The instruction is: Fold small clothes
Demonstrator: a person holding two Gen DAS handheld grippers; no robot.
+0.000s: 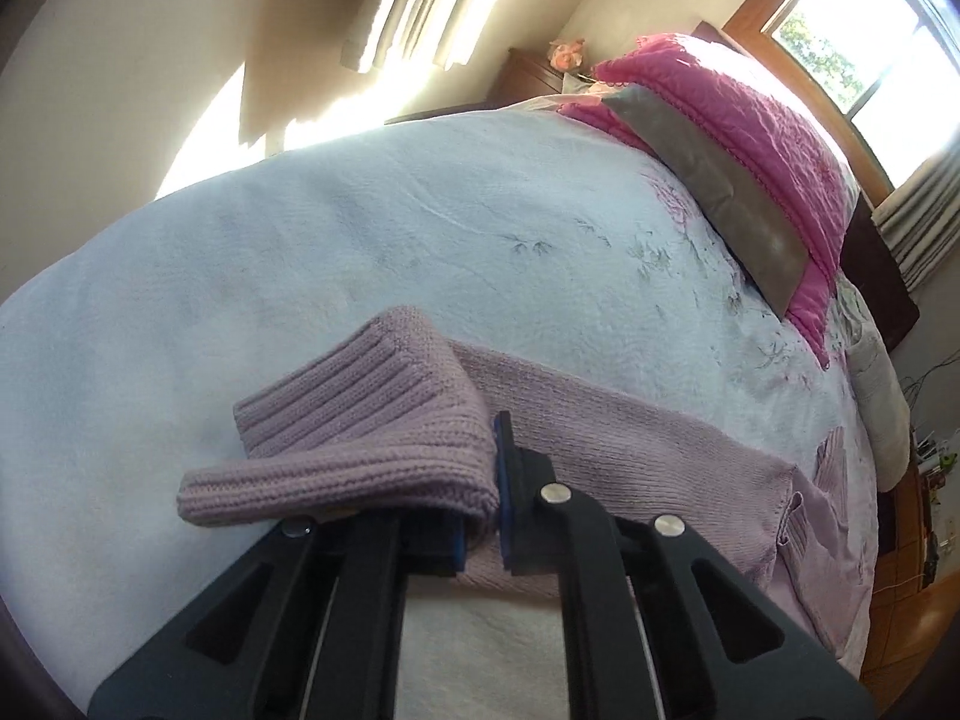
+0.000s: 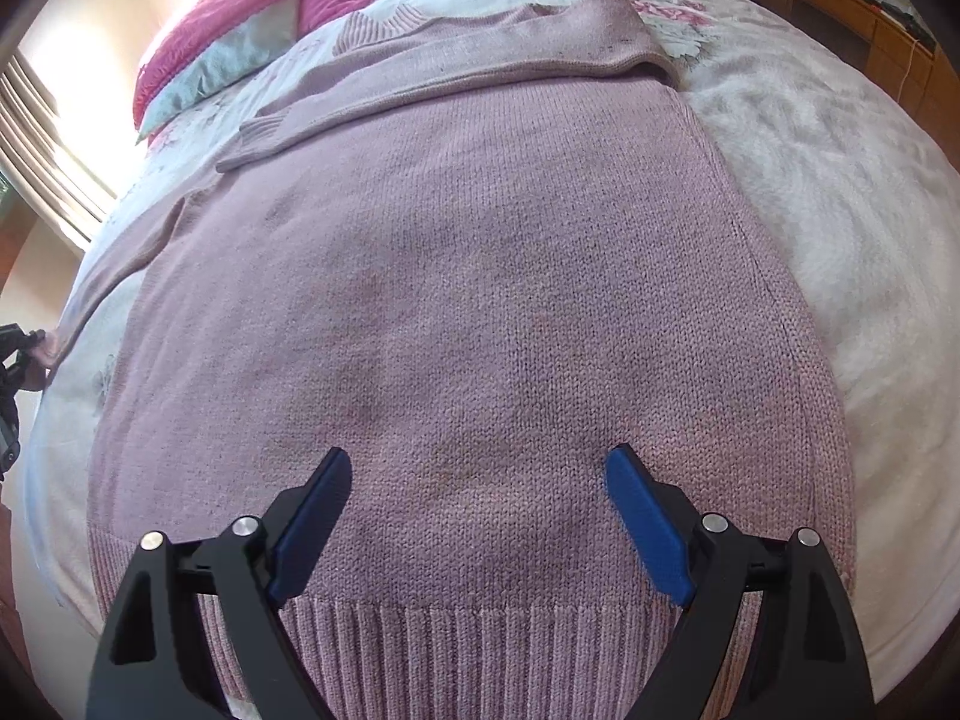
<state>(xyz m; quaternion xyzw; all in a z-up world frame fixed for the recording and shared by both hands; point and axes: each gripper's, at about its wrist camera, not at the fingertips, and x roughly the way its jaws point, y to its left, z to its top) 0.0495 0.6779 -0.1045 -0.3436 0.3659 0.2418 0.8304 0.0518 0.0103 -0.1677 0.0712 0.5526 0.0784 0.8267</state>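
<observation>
A mauve knitted sweater (image 2: pixel 468 276) lies flat on the bed. Its right sleeve (image 2: pixel 420 78) is folded across the chest. My right gripper (image 2: pixel 480 462) hovers open over the lower body, just above the ribbed hem (image 2: pixel 480 636), with nothing between its blue pads. My left gripper (image 1: pixel 480 516) is shut on the ribbed cuff (image 1: pixel 360 420) of the other sleeve, and the cuff drapes over and hides the left finger. The left gripper (image 2: pixel 18 354) also shows at the far left edge of the right wrist view, with the sleeve stretched out towards it.
The bed cover (image 1: pixel 360 240) is white with faint flower prints. Pink pillows (image 1: pixel 750 114) and a grey cushion (image 1: pixel 720 180) lie at the head of the bed. A wooden nightstand (image 1: pixel 528 75) and a window (image 1: pixel 870 30) stand behind. A wooden desk (image 2: pixel 852 6) runs along one side.
</observation>
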